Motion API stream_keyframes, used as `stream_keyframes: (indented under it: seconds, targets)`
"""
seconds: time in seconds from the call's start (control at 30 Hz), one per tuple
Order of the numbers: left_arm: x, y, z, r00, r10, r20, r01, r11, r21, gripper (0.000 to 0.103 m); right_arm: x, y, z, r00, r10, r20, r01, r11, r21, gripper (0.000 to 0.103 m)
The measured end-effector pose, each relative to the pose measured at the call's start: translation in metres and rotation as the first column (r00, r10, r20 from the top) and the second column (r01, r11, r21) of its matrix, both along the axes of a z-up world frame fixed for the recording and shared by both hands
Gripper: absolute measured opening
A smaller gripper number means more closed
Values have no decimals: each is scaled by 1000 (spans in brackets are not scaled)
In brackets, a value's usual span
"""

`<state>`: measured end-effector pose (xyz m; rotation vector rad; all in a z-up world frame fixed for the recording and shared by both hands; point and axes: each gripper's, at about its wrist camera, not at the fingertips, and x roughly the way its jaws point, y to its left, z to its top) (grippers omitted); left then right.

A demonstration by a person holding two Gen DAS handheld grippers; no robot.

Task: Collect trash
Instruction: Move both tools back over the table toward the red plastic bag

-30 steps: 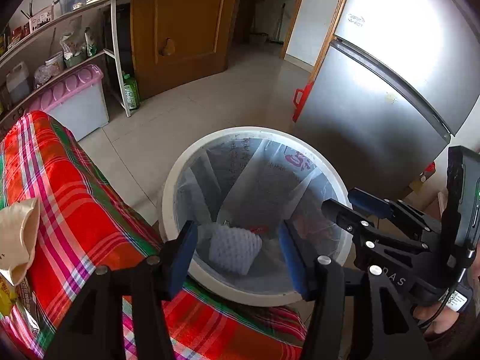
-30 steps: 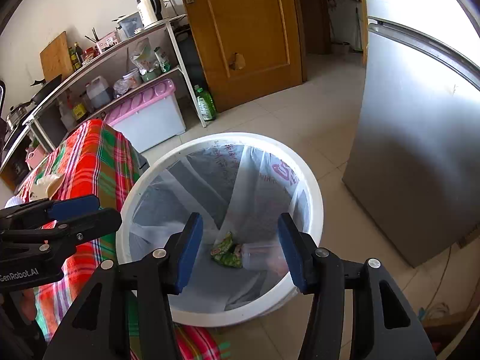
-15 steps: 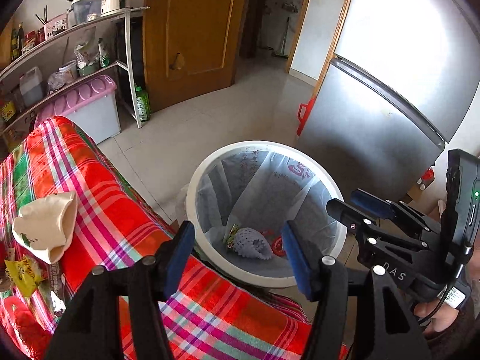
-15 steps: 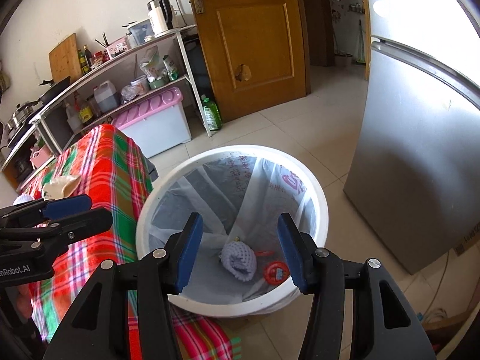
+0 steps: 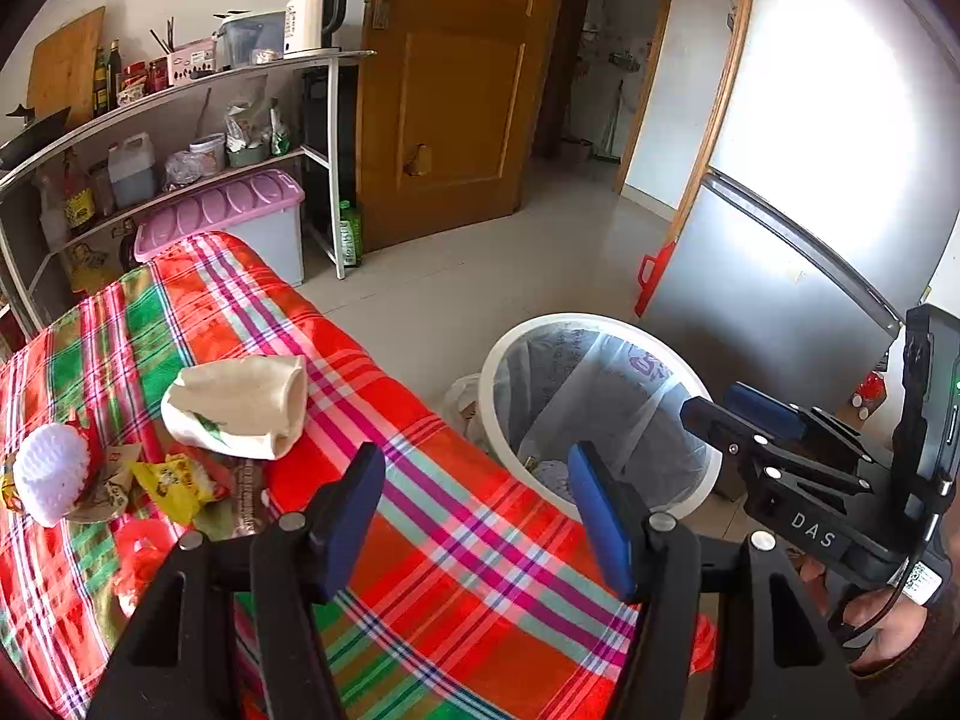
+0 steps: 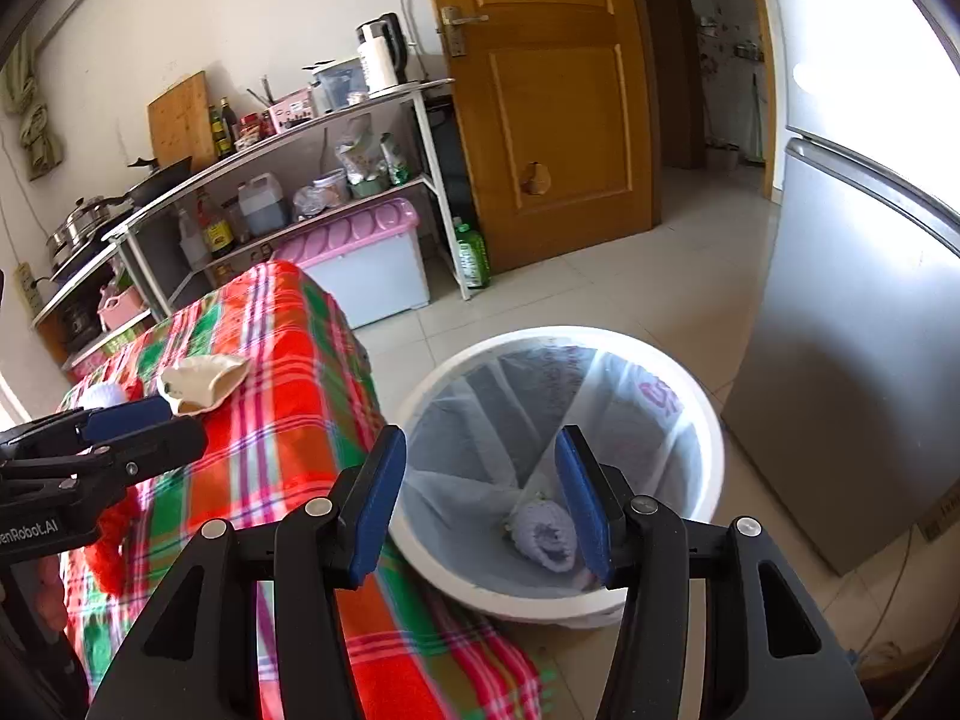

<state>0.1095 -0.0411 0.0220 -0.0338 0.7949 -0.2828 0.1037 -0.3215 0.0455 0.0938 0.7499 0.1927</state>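
Meanwhile, we hold both claws spread and empty: left gripper (image 5: 477, 507) over the plaid tablecloth (image 5: 468, 588), right gripper (image 6: 480, 495) above the lined bin (image 6: 708, 420), lower right. Wrappers (image 5: 180, 483) and foam net (image 5: 51, 471) wait at left; loose cloth may snag.

**Room and obstacles around the trash bin**

The trash bin (image 6: 690, 396) stands on the floor with its mouth uncovered from above. The table with plaid cloth (image 5: 456, 516) touches the bin's left side. The refrigerator (image 6: 852, 372) stands near the bin's right. Beyond the bin, bare floor tiles (image 5: 480, 294) reach the wooden door (image 6: 552, 90).
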Motion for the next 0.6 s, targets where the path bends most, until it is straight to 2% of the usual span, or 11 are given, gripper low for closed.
stream_keyframes:
  seconds: [0.1, 0.2, 0.6]
  targets:
    - [-8, 15, 2, 999, 36, 23, -36, 999, 26, 66, -3, 14, 3, 1000, 27, 6, -27, 1000, 1, 53]
    - [-16, 34, 1, 998, 67, 20, -68, 998, 4, 66, -6, 29, 5, 998, 57, 13, -58, 998, 6, 53]
    - [-44, 104, -3, 978, 204, 34, -204, 979, 6, 66, -17, 95, 11, 979, 199, 37, -200, 979, 23, 53]
